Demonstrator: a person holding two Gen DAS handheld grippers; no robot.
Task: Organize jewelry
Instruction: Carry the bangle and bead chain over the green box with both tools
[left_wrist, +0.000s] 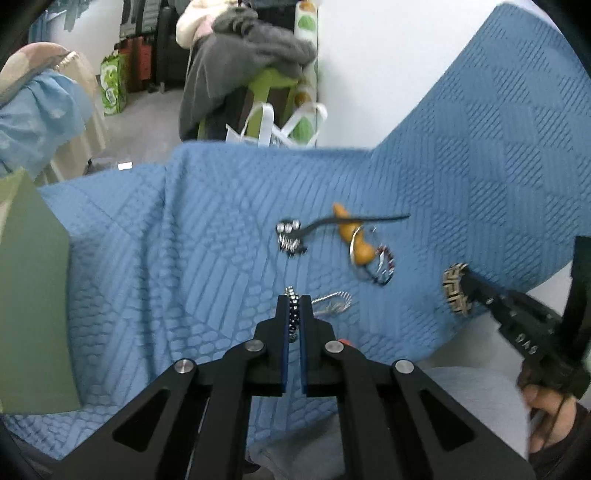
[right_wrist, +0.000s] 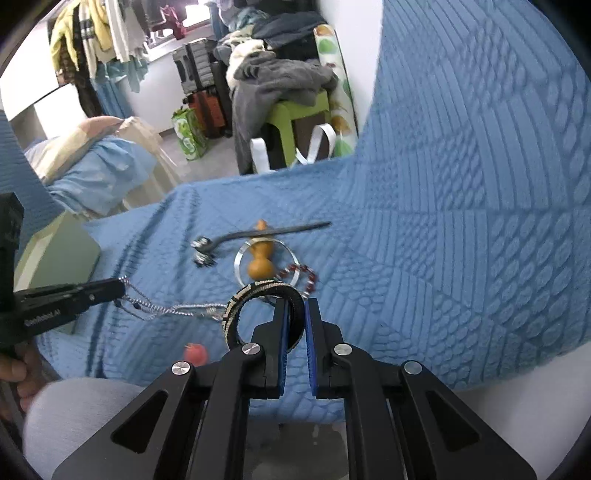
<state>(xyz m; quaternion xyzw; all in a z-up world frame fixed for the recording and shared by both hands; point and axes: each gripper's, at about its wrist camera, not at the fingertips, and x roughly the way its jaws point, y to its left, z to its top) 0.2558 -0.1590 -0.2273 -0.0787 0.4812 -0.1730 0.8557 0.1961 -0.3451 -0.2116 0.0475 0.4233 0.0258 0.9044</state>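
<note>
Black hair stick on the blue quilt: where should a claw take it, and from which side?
Grip the bare black shaft of the hair stick near its plain end, coming from above with the jaws across it. It lies flat; the rhinestone end is lumpy and the gourd charm crowds the middle.

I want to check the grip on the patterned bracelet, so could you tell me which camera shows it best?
The right wrist view: the patterned bracelet fills the foreground as a full ring, clamped in the right gripper. The left wrist view shows it only small and edge-on at the right, on the gripper's tip.
</note>
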